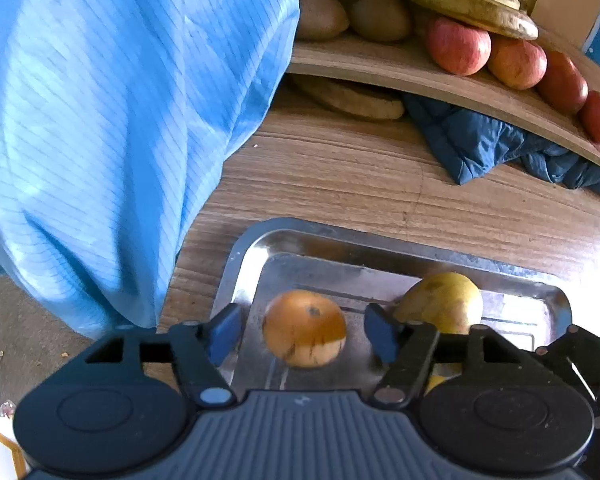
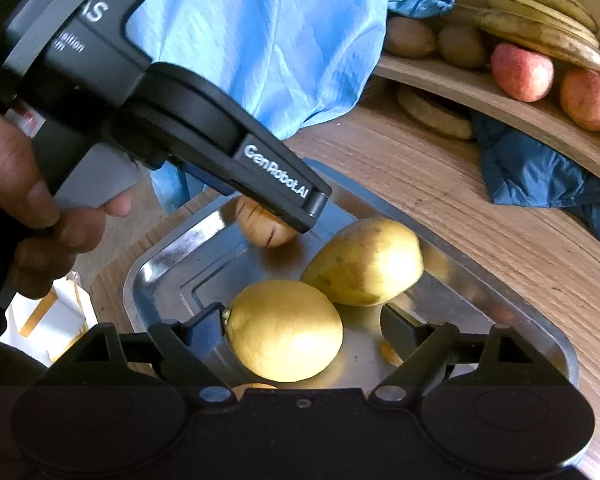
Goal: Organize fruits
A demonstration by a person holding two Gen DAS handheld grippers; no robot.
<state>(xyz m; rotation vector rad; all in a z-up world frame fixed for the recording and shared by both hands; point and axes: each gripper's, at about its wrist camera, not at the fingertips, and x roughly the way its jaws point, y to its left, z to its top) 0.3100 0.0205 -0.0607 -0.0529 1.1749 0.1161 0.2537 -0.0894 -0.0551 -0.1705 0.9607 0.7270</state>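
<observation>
On the metal tray [image 1: 420, 268], the left claw [image 1: 304, 334] stands apart around the orange fruit [image 1: 304, 328], and the right claw [image 2: 302, 328] apart around the lemon [image 2: 284, 330]. Closing off-centre could roll either round fruit away; the touching pear [image 2: 364, 262] may get nudged.
</observation>
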